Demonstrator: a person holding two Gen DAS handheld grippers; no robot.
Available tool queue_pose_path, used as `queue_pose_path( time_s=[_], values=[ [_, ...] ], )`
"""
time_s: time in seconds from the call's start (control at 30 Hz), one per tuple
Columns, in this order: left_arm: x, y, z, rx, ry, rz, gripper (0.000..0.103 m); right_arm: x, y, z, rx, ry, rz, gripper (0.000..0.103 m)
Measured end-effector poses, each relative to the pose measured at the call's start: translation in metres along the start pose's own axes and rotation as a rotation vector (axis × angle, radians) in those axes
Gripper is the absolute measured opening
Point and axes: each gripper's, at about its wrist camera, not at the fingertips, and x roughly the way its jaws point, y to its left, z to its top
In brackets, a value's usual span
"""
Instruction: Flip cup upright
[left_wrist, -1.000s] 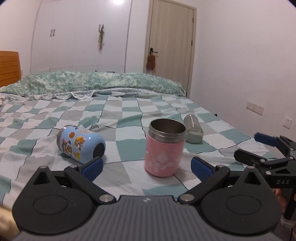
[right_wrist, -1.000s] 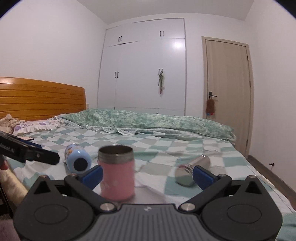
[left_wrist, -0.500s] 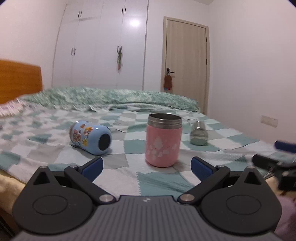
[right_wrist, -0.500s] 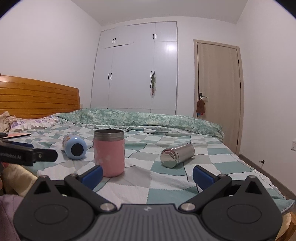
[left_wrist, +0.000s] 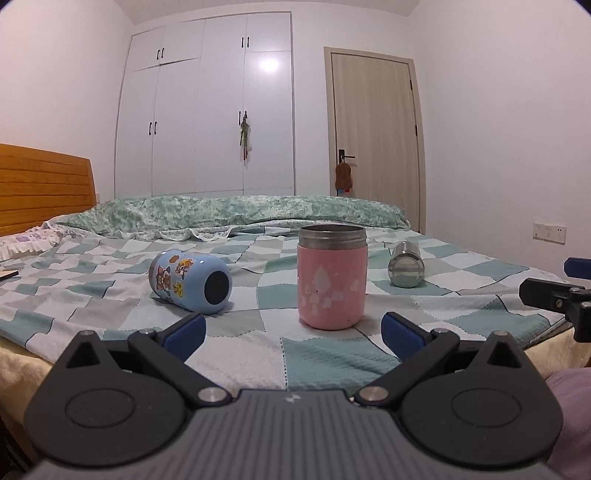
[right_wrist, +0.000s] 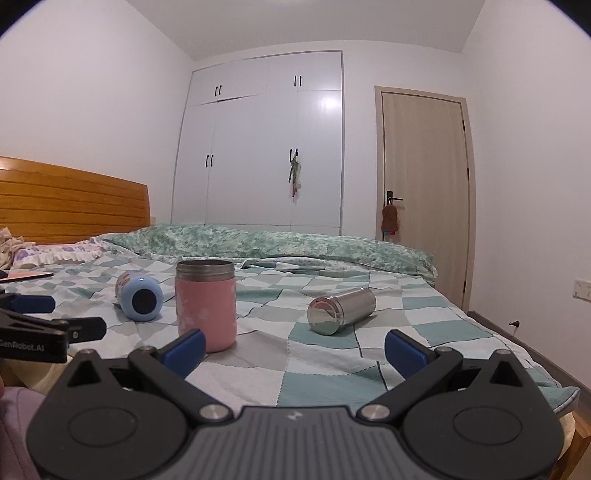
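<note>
Standing up on the checked bed cover (left_wrist: 325, 363), the pink cup (left_wrist: 331, 277) looks done. The blue cup (left_wrist: 190, 281) lies on its side to its left, and the silver cup (right_wrist: 341, 311) lies on its side to its right. Both the left gripper (left_wrist: 291, 335) and right gripper (right_wrist: 294, 346) are wide apart and hold nothing. I think a good next grab takes a lying cup around its middle and tips it slowly, because the bed is soft.

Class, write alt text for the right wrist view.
A pink cup stands upright on a checkered bed, between a blue cup and a steel cup lying on their sides. The open right gripper frames the foreground.
</note>
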Motion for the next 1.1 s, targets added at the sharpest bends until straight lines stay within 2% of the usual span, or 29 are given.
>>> queue_pose_path(
  time_s=[1.1],
  values=[
    [-0.0036,-0.0004,-0.0008,-0.004,-0.025,-0.007,0.103,-0.0019,0.0014,-0.0024,-0.009,-0.007,-0.005,0.103]
  ],
)
